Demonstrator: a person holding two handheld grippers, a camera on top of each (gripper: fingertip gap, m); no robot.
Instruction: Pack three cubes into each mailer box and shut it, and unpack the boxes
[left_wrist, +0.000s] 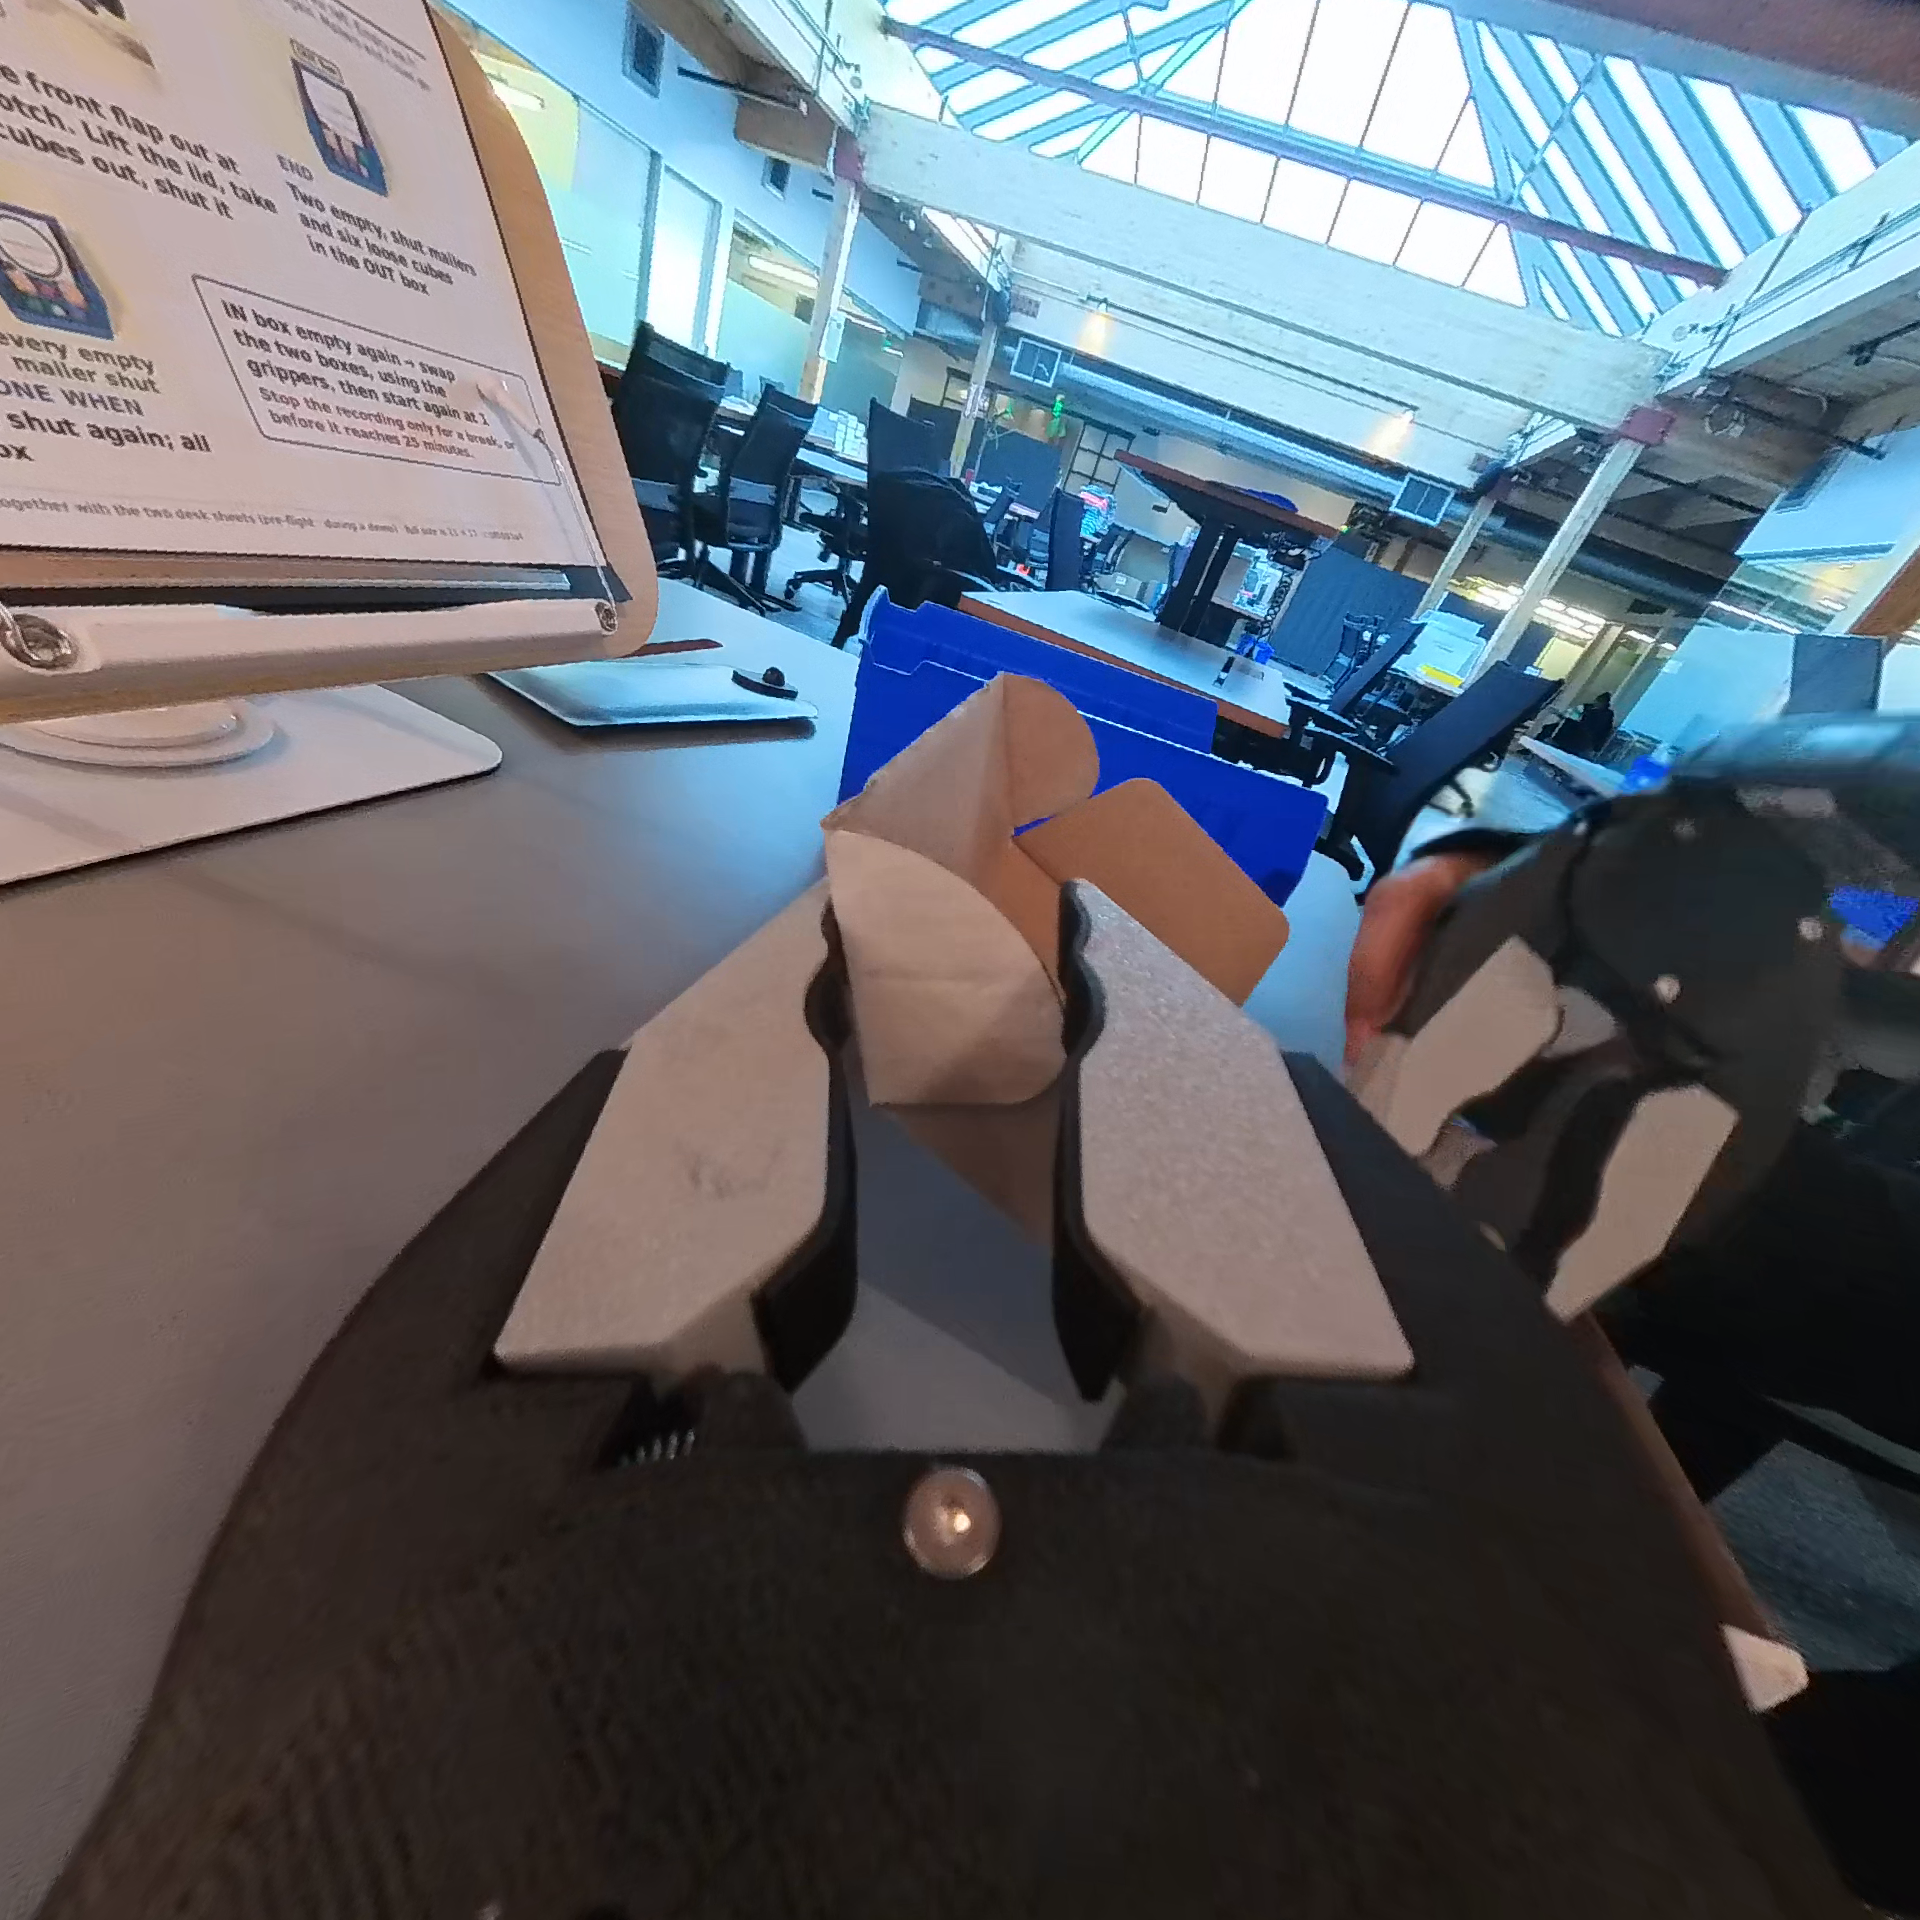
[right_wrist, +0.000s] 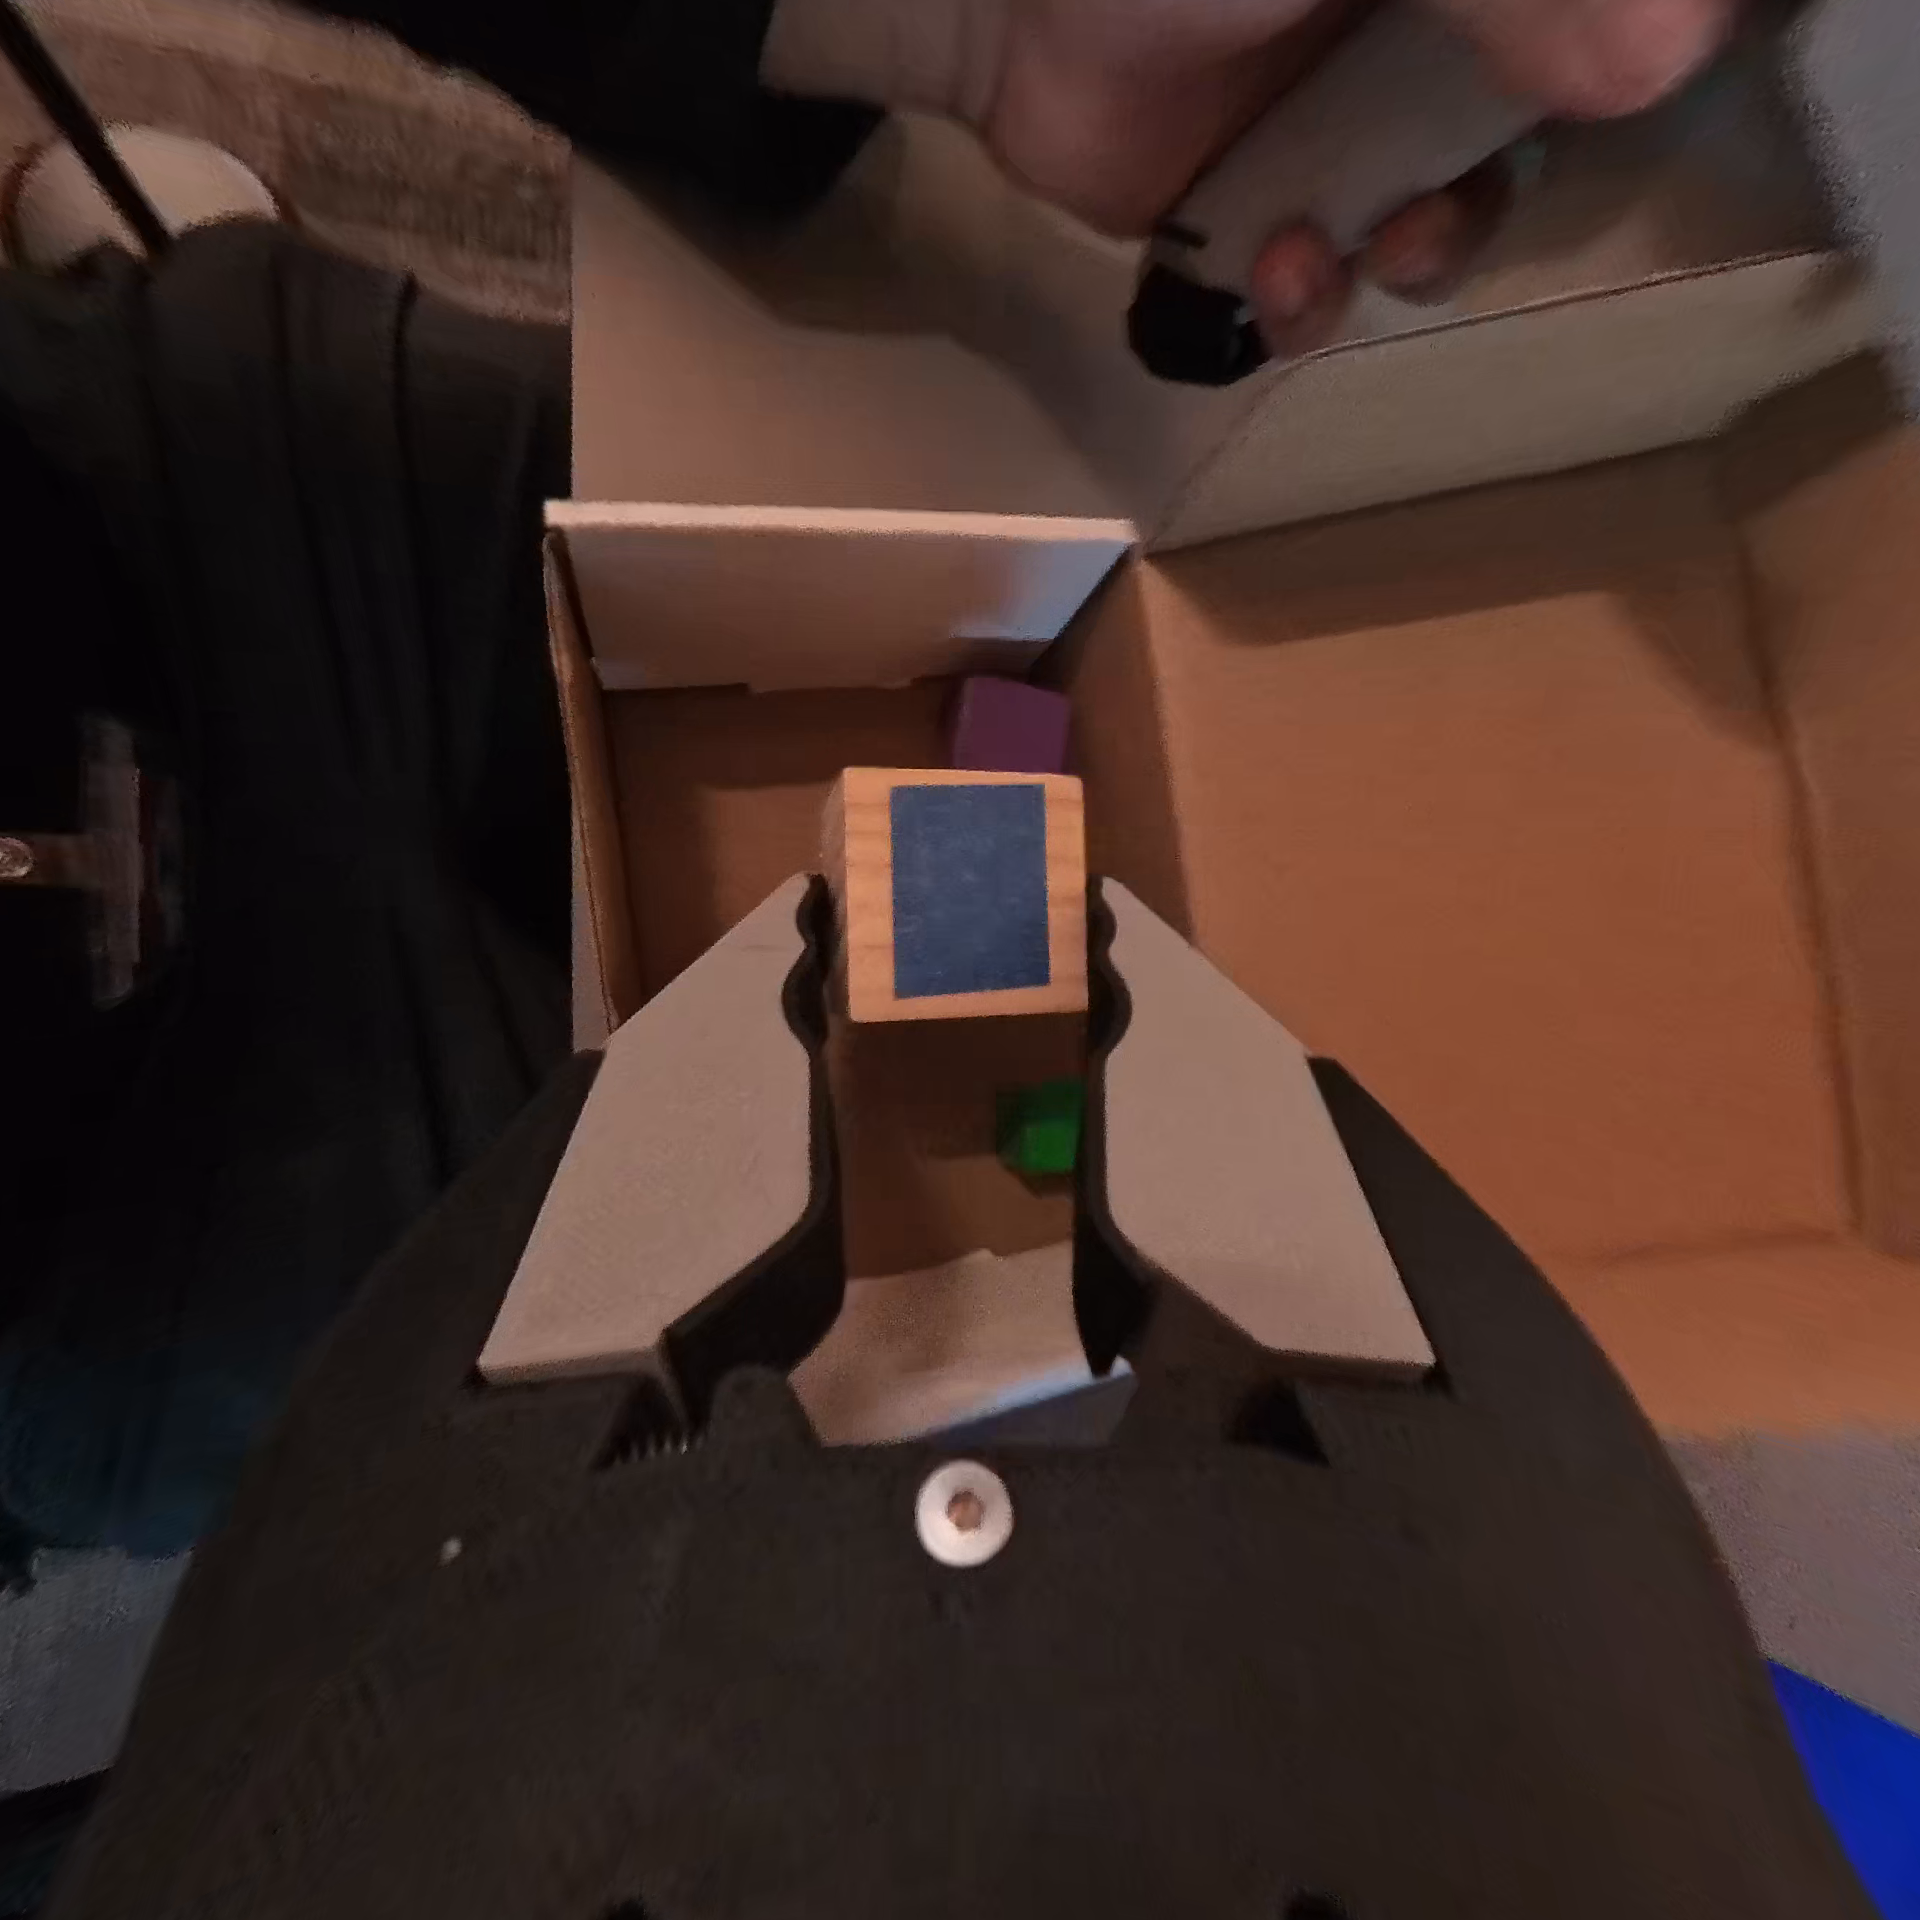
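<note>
My right gripper (right_wrist: 956, 914) is shut on a wooden cube with a blue face (right_wrist: 966, 894) and holds it over the open mailer box (right_wrist: 717, 821), looking down into it. A purple cube (right_wrist: 1006, 722) and a green cube (right_wrist: 1039, 1132) lie on the box floor. The box's open lid (right_wrist: 1455, 883) spreads to the right. My left gripper (left_wrist: 945, 966) is shut on a folded lid flap of the mailer box (left_wrist: 956, 935), white outside, brown inside. The right gripper (left_wrist: 1621, 1039) and a hand show at the right of the left wrist view.
A blue bin (left_wrist: 1039, 727) stands behind the flap on the grey table (left_wrist: 312, 1039). An instruction sheet on a white stand (left_wrist: 260, 312) is at the left. A hand on the left gripper's handle (right_wrist: 1299, 156) is above the box. A blue corner (right_wrist: 1849, 1756) shows at the lower right.
</note>
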